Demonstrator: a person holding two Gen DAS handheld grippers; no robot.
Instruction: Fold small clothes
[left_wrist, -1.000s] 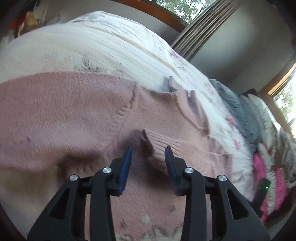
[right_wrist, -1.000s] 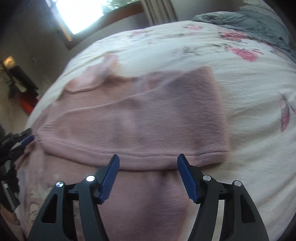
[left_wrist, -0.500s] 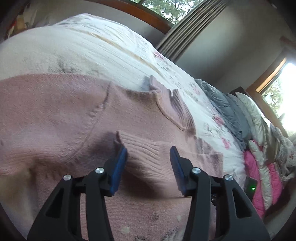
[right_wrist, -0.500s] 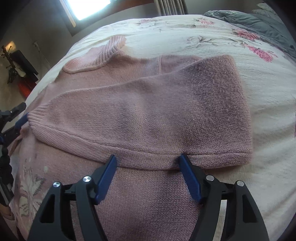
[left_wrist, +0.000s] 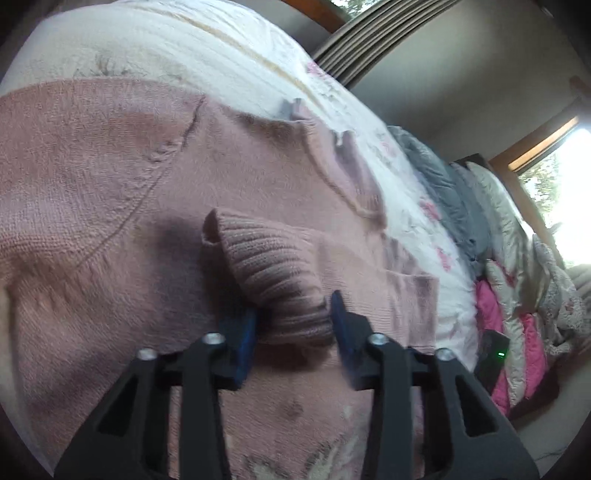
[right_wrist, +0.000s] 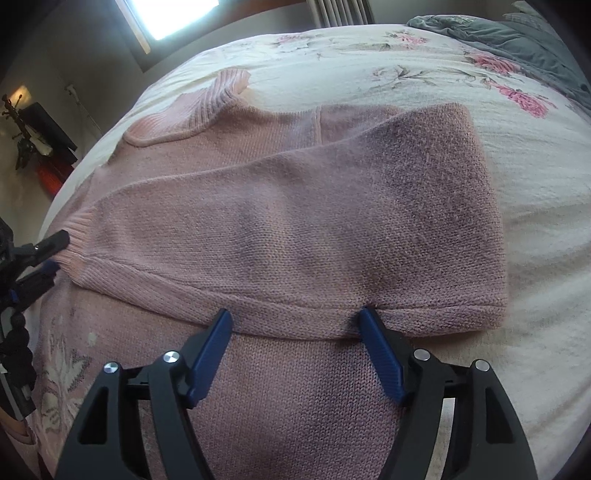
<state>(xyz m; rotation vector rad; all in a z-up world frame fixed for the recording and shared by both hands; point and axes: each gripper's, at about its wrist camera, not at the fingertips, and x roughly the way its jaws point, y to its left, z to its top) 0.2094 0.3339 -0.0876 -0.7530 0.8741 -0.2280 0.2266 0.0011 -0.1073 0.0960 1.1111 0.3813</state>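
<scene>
A pink knit sweater (left_wrist: 110, 184) lies flat on the bed, its collar (right_wrist: 207, 107) toward the far side. One sleeve (right_wrist: 314, 221) is folded across the chest. Its ribbed cuff (left_wrist: 273, 266) sits between the fingers of my left gripper (left_wrist: 293, 314), which stands open around it, close to both pads. From the right wrist view the left gripper (right_wrist: 53, 251) shows at the left edge, against the cuff's end. My right gripper (right_wrist: 295, 317) is open, with its fingertips at the near edge of the folded sleeve, over the sweater's body (right_wrist: 295, 387).
A white floral bedspread (right_wrist: 461, 74) covers the bed. A grey blanket (right_wrist: 517, 33) and a pink and white quilt (left_wrist: 517, 332) are heaped along the right side. A small black device with a green light (left_wrist: 493, 354) lies at the bed's edge.
My left gripper has moved forward, so the cuff now lies between its fingers instead of ahead of them. The right gripper has crept up to the sleeve's near edge.
</scene>
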